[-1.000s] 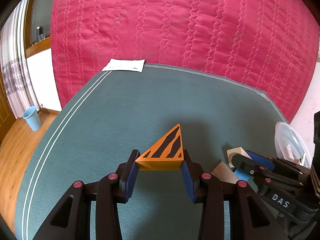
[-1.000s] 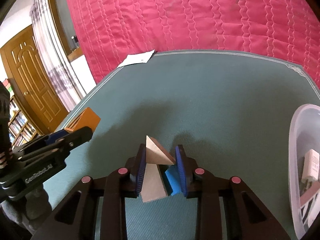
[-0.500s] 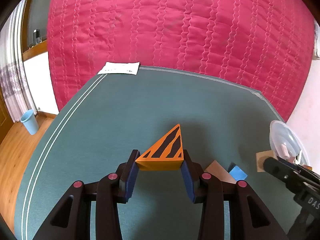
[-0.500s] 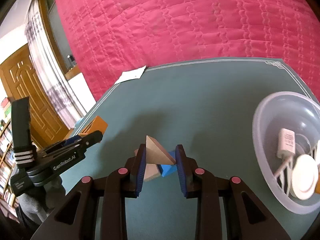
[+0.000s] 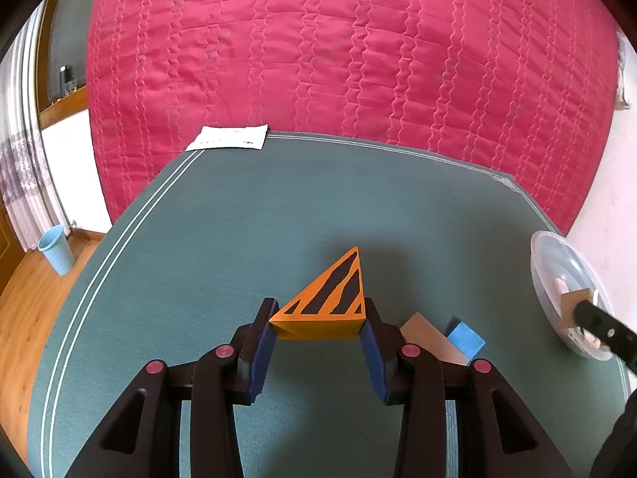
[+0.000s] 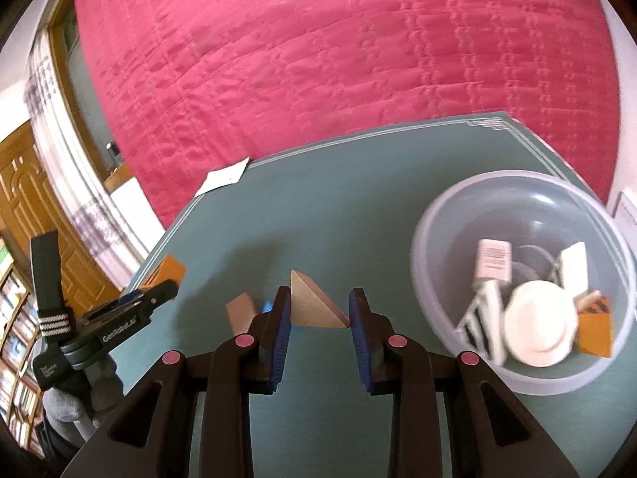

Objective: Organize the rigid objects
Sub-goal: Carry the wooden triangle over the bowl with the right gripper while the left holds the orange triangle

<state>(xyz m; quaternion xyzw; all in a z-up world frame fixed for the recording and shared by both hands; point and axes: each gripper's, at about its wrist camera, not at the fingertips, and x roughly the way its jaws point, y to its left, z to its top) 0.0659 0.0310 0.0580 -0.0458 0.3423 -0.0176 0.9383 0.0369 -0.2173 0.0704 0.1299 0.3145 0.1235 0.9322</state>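
My right tongs [image 6: 318,310] have carried the plain wooden wedge [image 6: 312,303] toward the clear bowl [image 6: 446,215], now lower right of frame. They stay clenched on it. My left tongs [image 5: 318,320] grip the striped orange wedge [image 5: 330,298].

Both tools look alike — black plastic frames with triangular cut-outs, round pink screw caps and ribbed blue pads on the fingers [image 5: 260,342]. Seen from the right wrist, the left gripper [image 6: 159,292] carries white "GenRobot.AI" lettering and a grey glove [image 6: 65,412] — worn on the hand beneath.
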